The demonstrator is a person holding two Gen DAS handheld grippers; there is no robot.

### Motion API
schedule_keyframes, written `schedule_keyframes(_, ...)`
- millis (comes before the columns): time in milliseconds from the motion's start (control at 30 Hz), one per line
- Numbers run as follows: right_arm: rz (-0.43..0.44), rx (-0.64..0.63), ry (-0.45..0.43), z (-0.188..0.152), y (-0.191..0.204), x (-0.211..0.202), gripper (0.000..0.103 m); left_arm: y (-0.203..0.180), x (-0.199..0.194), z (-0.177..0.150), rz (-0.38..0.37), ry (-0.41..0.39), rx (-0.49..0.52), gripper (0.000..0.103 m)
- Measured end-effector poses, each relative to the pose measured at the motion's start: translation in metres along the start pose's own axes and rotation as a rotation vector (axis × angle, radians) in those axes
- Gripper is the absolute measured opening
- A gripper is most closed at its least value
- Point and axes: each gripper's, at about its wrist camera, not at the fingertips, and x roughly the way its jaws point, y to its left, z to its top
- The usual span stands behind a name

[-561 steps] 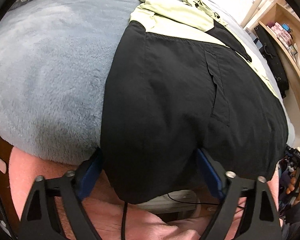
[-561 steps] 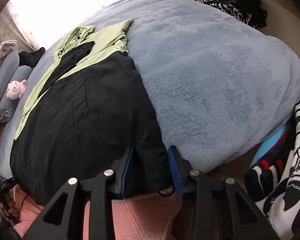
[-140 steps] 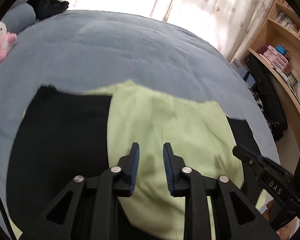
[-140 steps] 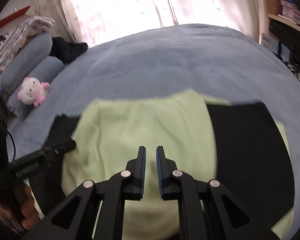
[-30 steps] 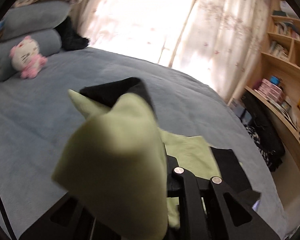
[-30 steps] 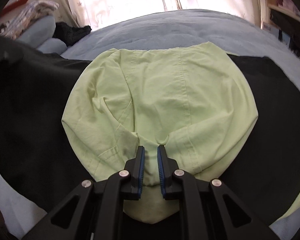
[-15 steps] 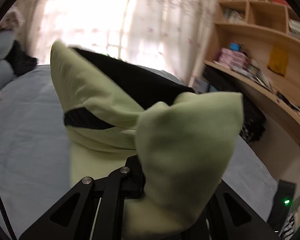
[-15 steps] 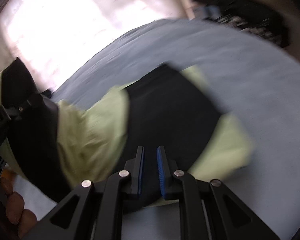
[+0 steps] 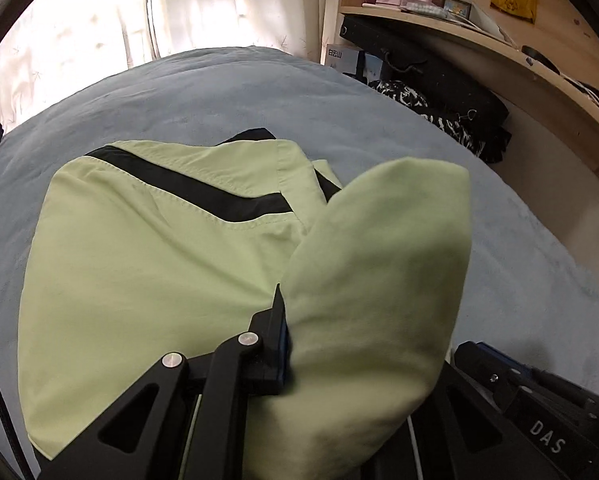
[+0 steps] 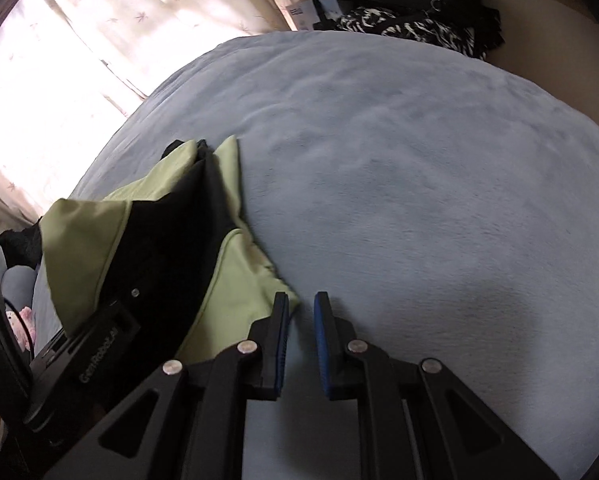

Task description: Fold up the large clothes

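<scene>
In my left wrist view, my left gripper (image 9: pixel 295 344) is closed on a bunched fold of the green and black garment (image 9: pixel 147 256); only one finger shows, the other is buried under the cloth that bulges over it. The rest of the garment lies in front on the blue blanket (image 9: pixel 219 92), partly folded, with a black stripe across the green. I think the risk here is that the thick bunch slips out of my jaws, or that when I lay it down the layers under it shift and the fold comes crooked — the fabric looks smooth and thin. Behind the bed I see pale curtains (image 9: pixel 227 4), a wooden shelf (image 9: pixel 479 36) with small boxes, and dark clothes (image 9: pixel 439 108) heaped under it. In my right wrist view, my right gripper (image 10: pixel 301 320) holds nothing, its jaws stand a little apart, just beside the near corner of the garment (image 10: pixel 239 280) and low over the blanket (image 10: pixel 439 180). From here it could catch the plush blanket together with the cloth. The blanket is soft and uneven, so edges will not lie sharp on it.
</scene>
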Motion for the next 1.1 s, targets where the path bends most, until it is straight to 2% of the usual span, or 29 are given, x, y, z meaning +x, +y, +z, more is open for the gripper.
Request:
schedule_keyframes(100, 0.005, -0.008, -0.011, 0.001, -0.001, -0.002, 0.013, -0.007, -0.013, 0.006, -0.024, -0.042, 0.002, 0.010)
schedule_keyframes(167, 0.014, -0.007, -0.016, 0.001, -0.002, -0.003, 0.013, -0.010, -0.016, 0.003, 0.003, -0.049, 0.037, 0.010)
schedule_keyframes(367, 0.008, -0.007, -0.010, 0.003, -0.002, -0.005, 0.013, 0.000, 0.013, -0.005, 0.026, 0.044, 0.031, 0.011)
schedule_keyframes(433, 0.007, -0.010, -0.002, 0.004, -0.004, -0.006, 0.013, 0.002, 0.010, -0.006, 0.013, 0.061, 0.038, 0.023)
schedule_keyframes(500, 0.009, -0.015, 0.010, 0.005, -0.004, -0.008, 0.013, 0.007, 0.006, -0.004, -0.072, 0.120, 0.014, 0.068)
schedule_keyframes(533, 0.011, -0.015, 0.016, 0.005, -0.004, -0.008, 0.013, 0.012, 0.001, -0.002, -0.108, 0.138, -0.024, 0.075)
schedule_keyframes(667, 0.008, -0.016, 0.031, 0.004, 0.000, -0.011, 0.013, 0.031, -0.031, -0.003, -0.201, 0.135, -0.127, 0.077)
schedule_keyframes(733, 0.020, -0.024, 0.034, 0.004, 0.004, -0.015, 0.013, 0.039, -0.050, -0.002, -0.210, 0.114, -0.151, 0.077)
schedule_keyframes(800, 0.027, -0.048, 0.027, 0.005, 0.011, -0.021, 0.013, 0.059, -0.077, -0.004, -0.150, 0.063, -0.166, 0.077)
schedule_keyframes(933, 0.060, -0.116, 0.011, 0.011, 0.029, -0.037, 0.015, 0.101, -0.109, -0.012, -0.029, 0.014, -0.238, 0.077)
schedule_keyframes(1000, 0.081, -0.147, 0.007, 0.017, 0.039, -0.043, 0.022, 0.128, -0.121, -0.018, 0.030, 0.011, -0.286, 0.077)
schedule_keyframes(1067, 0.108, -0.186, -0.004, 0.028, 0.050, -0.048, 0.035, 0.145, -0.122, -0.025, 0.089, 0.031, -0.305, 0.077)
schedule_keyframes(1100, 0.115, -0.199, -0.006, 0.032, 0.054, -0.048, 0.038, 0.155, -0.121, -0.030, 0.122, 0.047, -0.314, 0.077)
